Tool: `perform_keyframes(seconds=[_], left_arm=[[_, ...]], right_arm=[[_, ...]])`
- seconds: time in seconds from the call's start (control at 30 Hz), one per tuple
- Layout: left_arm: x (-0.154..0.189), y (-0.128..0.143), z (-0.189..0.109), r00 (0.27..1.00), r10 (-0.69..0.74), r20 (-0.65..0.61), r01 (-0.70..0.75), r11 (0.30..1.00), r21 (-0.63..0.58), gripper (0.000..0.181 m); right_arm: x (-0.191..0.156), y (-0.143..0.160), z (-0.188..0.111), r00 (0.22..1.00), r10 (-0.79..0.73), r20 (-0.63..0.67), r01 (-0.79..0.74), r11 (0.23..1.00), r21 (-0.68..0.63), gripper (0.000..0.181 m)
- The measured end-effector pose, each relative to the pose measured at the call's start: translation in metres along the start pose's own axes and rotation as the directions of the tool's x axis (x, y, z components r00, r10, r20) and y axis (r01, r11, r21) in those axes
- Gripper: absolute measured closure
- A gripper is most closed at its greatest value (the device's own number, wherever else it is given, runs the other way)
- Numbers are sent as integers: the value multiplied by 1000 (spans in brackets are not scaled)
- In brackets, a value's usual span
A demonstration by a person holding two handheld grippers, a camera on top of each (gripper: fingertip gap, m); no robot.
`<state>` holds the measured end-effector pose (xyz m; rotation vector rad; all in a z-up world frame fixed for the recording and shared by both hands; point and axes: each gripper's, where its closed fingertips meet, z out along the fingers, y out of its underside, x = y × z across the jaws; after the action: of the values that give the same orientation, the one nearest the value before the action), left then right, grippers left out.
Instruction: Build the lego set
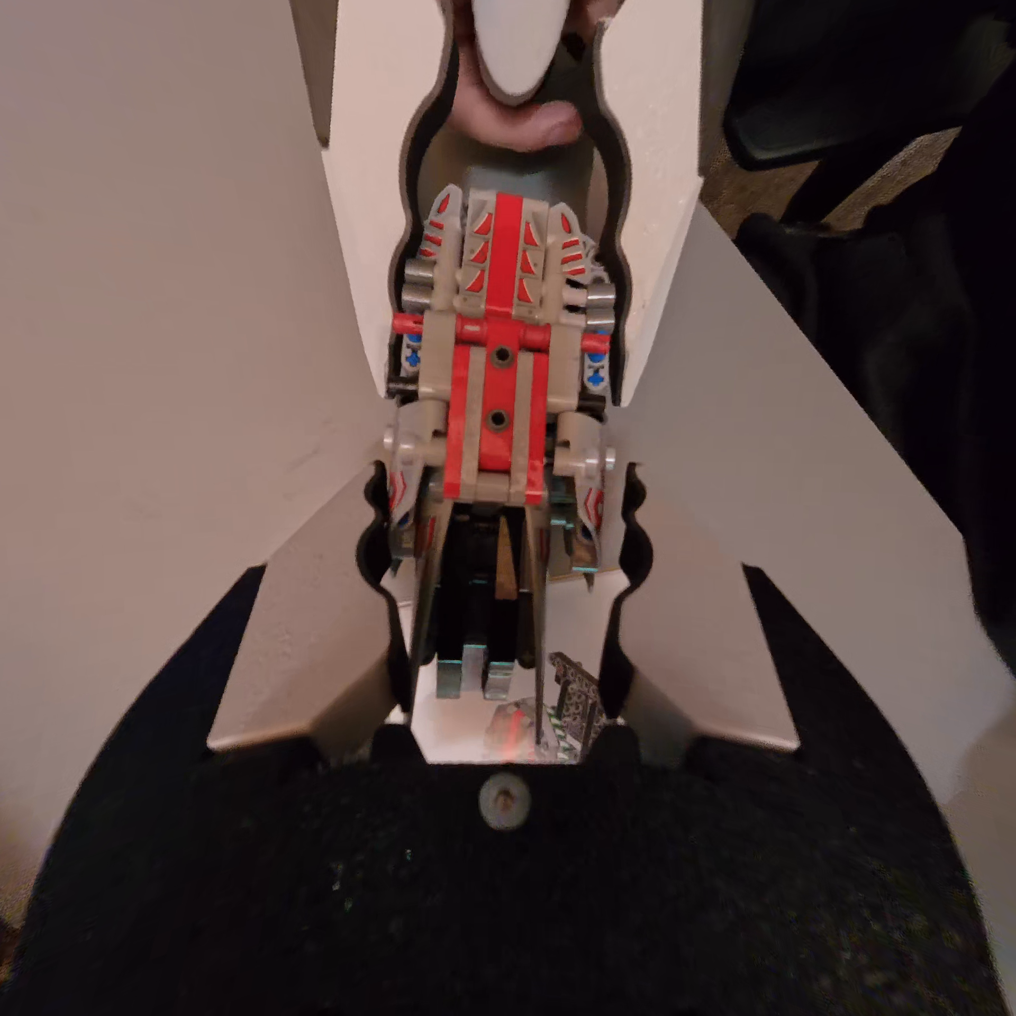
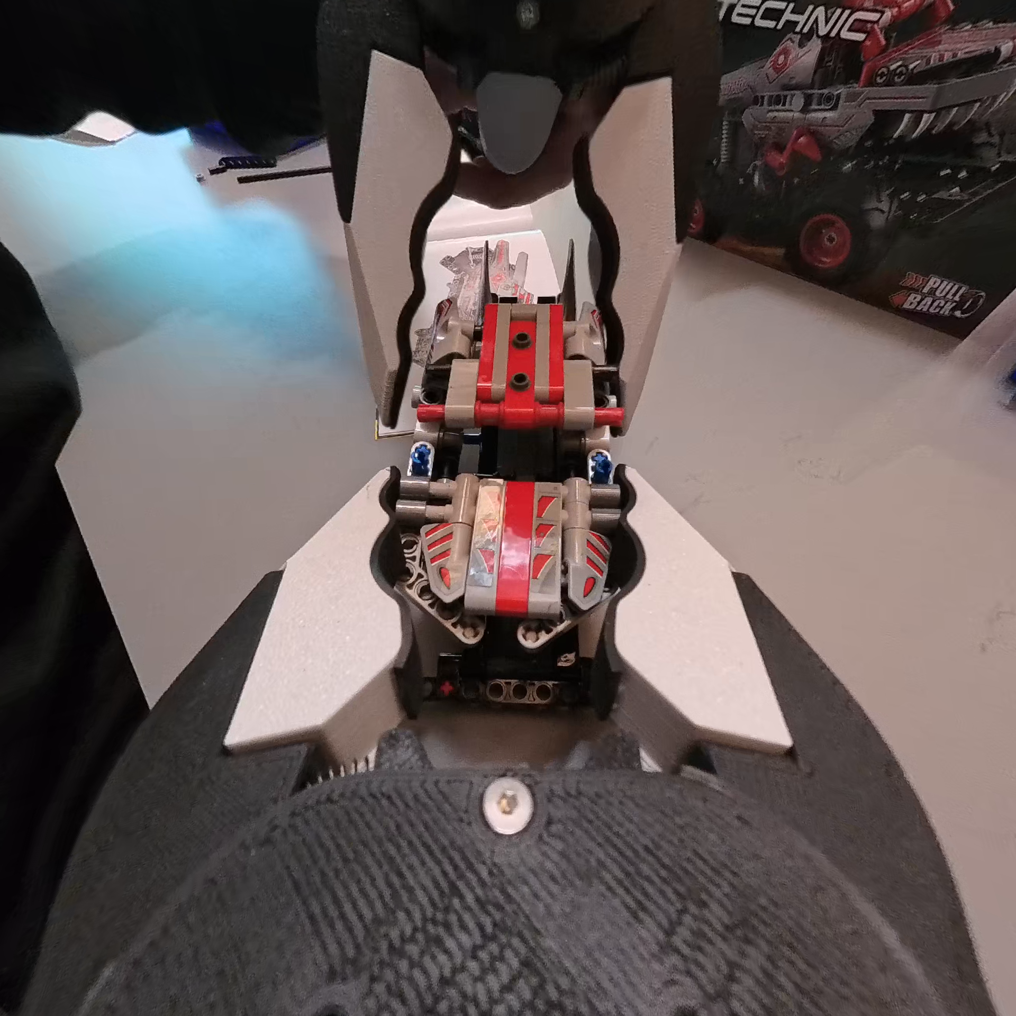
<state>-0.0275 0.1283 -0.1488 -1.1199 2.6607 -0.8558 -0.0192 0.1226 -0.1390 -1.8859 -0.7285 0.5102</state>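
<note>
set box (image 2: 857, 159) cut off at frame edge, blue patch (image 2: 181, 264) blurred

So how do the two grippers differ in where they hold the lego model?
The right gripper clamps the model's sloped, sticker-striped end; the left gripper clamps the opposite end, by the flat red panel with two holes. In the right wrist view the left gripper sits farther off, facing it. Both are shut on the same grey and red model, fingers on its sides.

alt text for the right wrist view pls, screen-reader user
A grey-and-red lego truck body is held from both ends, the right claw nearest and the left claw opposite. A white table lies below, the set's box behind.
</note>
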Motion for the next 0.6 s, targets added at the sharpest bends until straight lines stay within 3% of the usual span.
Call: perform_keyframes(seconds=[0.23,0.43,0.6], left_arm=[[-1,-3,-4,993,105,60,-103,994,-41,109],[-5,-9,-17,991,118,62,-116,993,-34,109],[-3,-12,-25,994,101,40,-101,995,-18,121]], right_arm=[[-1,0,0,1000,-17,-3,17,1000,0,106],[1,0,0,1000,-1,-8,1,1000,0,106],[1,0,0,1000,3,-4,-3,1000,-1,106]])
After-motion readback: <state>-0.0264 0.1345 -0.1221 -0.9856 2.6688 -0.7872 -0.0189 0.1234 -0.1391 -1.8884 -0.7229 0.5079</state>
